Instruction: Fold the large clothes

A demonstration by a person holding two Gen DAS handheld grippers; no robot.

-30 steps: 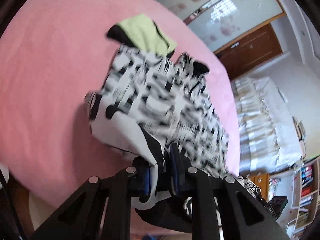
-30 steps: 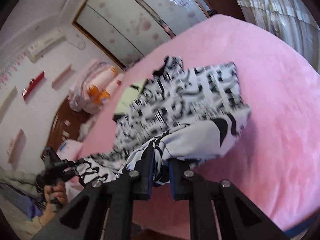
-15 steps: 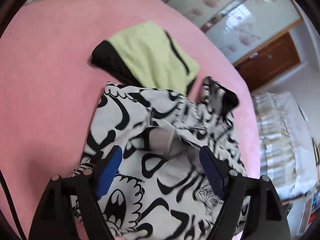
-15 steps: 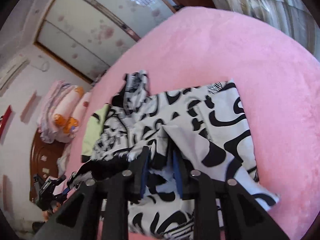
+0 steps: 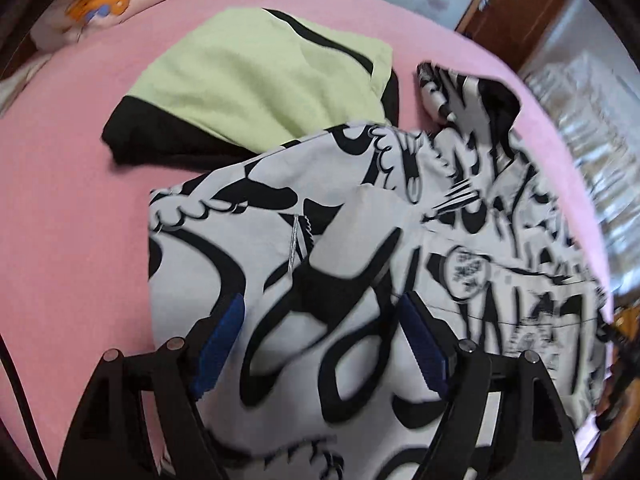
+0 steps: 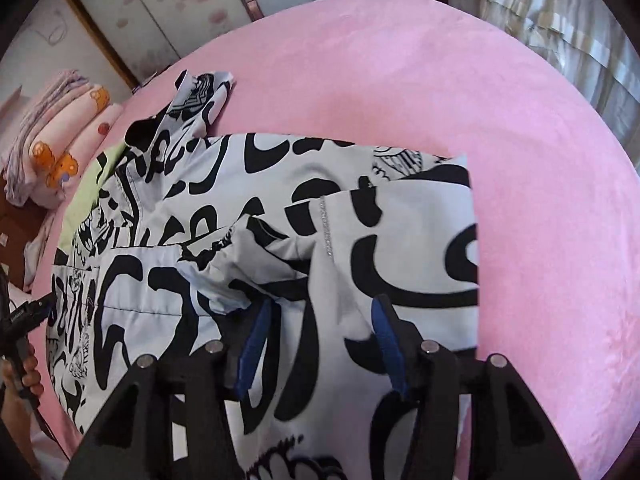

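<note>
A large white garment with a black cartoon print point(image 5: 360, 248) lies folded over on the pink bed point(image 5: 72, 184). It also shows in the right wrist view point(image 6: 280, 208). My left gripper point(image 5: 320, 320) is open just above its near fold, holding nothing. My right gripper point(image 6: 320, 316) is open above the garment's right part, near a silver zipper point(image 6: 326, 228), and holds nothing. A sleeve point(image 6: 200, 96) sticks out at the far end.
A folded light green and black garment point(image 5: 256, 80) lies beyond the printed one, partly under its edge. Pink printed pillows point(image 6: 60, 136) sit at the bed's far left. The other hand-held gripper point(image 6: 24, 320) shows at the left edge. Curtains point(image 6: 560, 20) hang at the right.
Both grippers carried the garment's edge forward over itself and let go. The left opened half a second ago, the right just now. The garment now lies folded on the bed.
</note>
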